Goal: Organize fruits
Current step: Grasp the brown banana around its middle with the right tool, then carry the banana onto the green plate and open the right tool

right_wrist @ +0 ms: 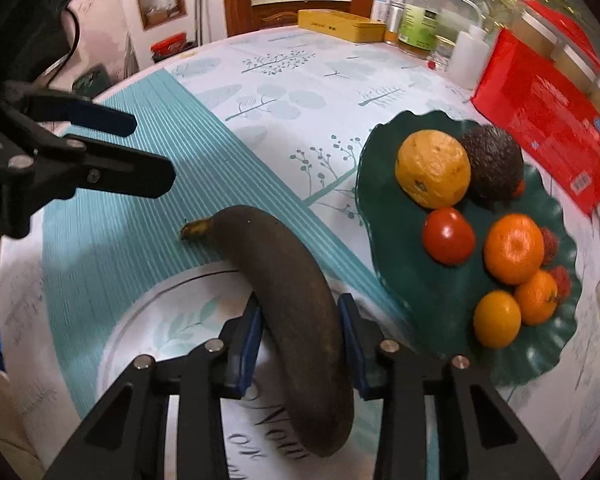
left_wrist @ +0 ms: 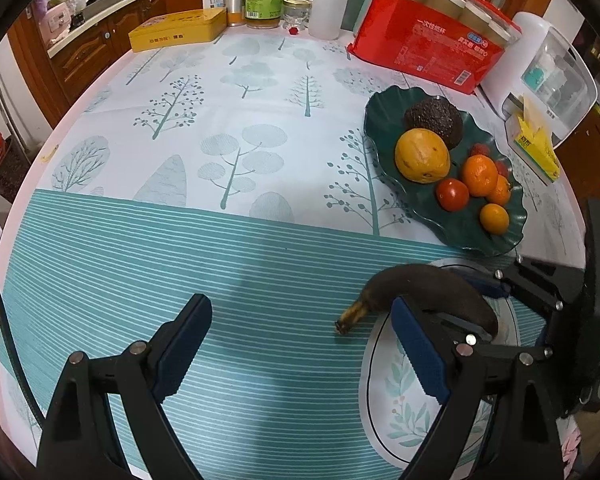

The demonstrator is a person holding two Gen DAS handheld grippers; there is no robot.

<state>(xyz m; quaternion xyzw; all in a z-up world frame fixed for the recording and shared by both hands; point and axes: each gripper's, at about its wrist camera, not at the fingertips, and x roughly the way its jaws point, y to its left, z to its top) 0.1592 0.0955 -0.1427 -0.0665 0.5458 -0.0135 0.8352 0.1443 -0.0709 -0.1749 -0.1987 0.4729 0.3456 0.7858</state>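
Two tongs: right tongs (right_wrist: 300, 332) clamp the blackened banana (right_wrist: 292, 280), hiding its middle; left tongs (left_wrist: 300, 356) gape empty.

Glossy green plate (right_wrist: 440, 292), matt brown banana (right_wrist: 296, 292)

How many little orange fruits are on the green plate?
3. One bigger tangerine sits mid-plate beside the tomato; two smaller ones sit nearer the camera. More may hide behind.
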